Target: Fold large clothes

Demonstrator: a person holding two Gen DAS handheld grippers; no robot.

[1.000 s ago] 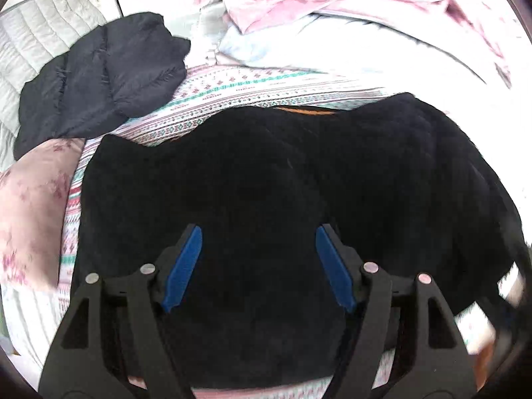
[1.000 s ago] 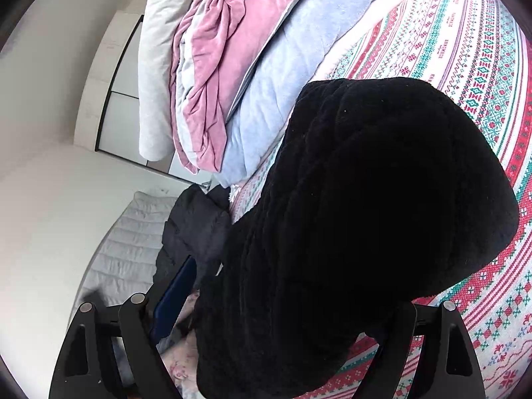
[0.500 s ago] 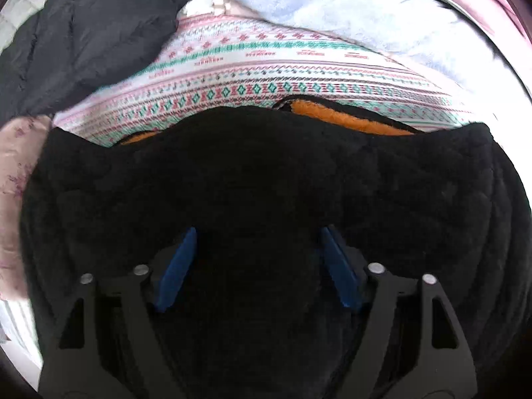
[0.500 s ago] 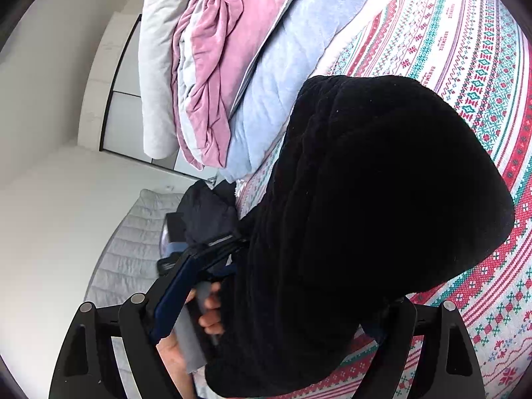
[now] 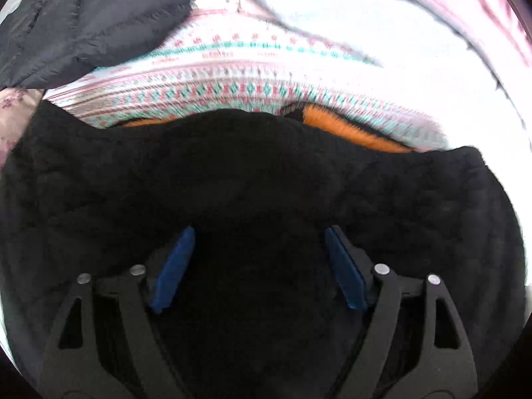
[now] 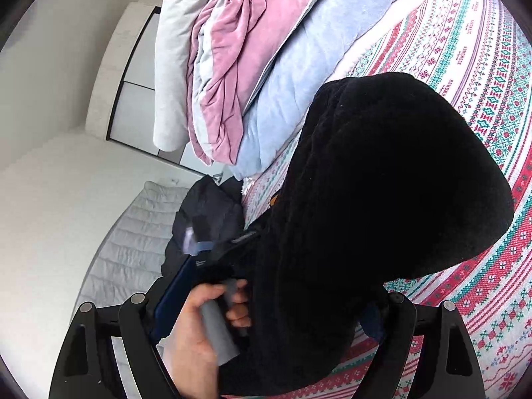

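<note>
A large black fleece garment [image 5: 266, 179] with an orange lining [image 5: 352, 129] lies on the patterned bedspread [image 5: 232, 79]. My left gripper [image 5: 257, 259] points steeply down at it, open, its blue pads [image 5: 173, 266] spread wide just over the fleece. In the right wrist view the same garment [image 6: 382, 199] rises as a thick mound. My right gripper [image 6: 276, 299] is open, with the mound's near end lying between its fingers. Its left pad [image 6: 173, 292] is clear of the fabric and the right one is mostly hidden. A hand [image 6: 196, 329] holds the left gripper's grey handle at the lower left.
A dark puffer jacket [image 5: 83, 23] lies beyond the garment on the left, next to a pink floral pillow [image 5: 13, 116]. Pink and pale blue duvets [image 6: 239, 66] are heaped along the far side of the bed. A grey quilted headboard [image 6: 133, 239] and white wall lie behind.
My left gripper has dropped closer to the black garment and moved along it, and the orange lining has come into view. The hand holding it has entered the right wrist view. The right gripper stayed put.
</note>
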